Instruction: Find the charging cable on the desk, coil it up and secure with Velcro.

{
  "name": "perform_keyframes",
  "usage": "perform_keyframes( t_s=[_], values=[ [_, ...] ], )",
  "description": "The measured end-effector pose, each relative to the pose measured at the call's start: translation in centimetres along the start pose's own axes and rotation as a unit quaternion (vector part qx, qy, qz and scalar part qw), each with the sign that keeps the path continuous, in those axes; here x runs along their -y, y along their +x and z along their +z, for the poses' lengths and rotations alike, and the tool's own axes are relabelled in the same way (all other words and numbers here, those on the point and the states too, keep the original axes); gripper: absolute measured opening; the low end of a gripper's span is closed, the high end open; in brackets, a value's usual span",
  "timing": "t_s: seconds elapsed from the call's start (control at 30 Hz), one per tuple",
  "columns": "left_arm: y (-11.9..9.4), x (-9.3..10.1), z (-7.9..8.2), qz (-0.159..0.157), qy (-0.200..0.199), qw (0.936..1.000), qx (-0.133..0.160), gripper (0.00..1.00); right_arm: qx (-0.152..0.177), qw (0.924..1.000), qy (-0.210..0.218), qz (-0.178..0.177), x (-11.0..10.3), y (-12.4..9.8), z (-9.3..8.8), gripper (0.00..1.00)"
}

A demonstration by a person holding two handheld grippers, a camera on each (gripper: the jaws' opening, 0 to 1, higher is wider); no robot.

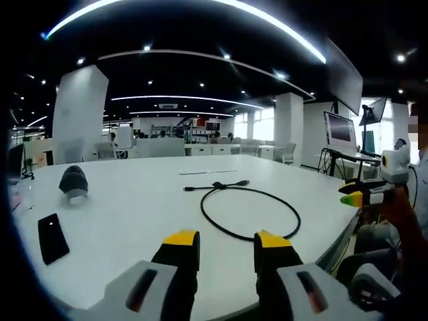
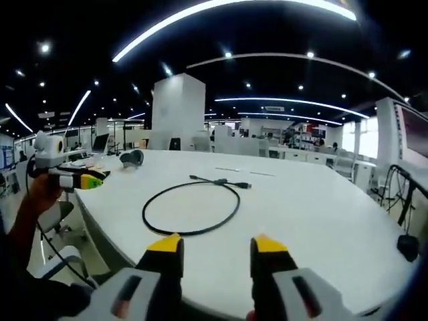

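Note:
A black charging cable [image 1: 218, 185] lies in one loose loop on the white desk [image 1: 134, 214], its two plug ends meeting at the far side of the loop. My left gripper [image 1: 226, 241] hangs over the near desk edge, short of the loop, open with nothing between its yellow tips. From the other side of the desk, the cable [image 2: 219, 180] sits ahead of my right gripper [image 2: 217, 246], which is also open and empty. Each gripper shows in the other's view, held by a hand: the right gripper [image 1: 353, 195] and the left gripper [image 2: 92, 178].
A black phone [image 1: 52, 237] lies flat at the left of the desk, and a dark rounded object [image 1: 73, 182] sits behind it. A thin pale strip [image 1: 207, 172] lies beyond the cable. Monitors on stands [image 1: 340, 130] are at the right. Office desks and pillars fill the background.

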State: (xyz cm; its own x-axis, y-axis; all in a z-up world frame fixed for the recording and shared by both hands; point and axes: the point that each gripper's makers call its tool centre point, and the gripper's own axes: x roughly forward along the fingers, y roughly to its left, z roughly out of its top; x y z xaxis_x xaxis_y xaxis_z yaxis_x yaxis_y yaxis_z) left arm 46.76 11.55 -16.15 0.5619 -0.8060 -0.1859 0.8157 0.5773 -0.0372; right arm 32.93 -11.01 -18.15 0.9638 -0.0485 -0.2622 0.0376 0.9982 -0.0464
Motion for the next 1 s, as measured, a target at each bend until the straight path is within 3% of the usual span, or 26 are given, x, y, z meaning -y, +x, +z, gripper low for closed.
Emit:
perform_keyframes(
  t_s=[1.0],
  values=[
    [-0.11, -0.56, 0.22, 0.008, -0.003, 0.9999, 0.006, 0.33, -0.004, 1.0, -0.003, -0.005, 0.13, 0.05, 0.04, 0.41]
  ],
)
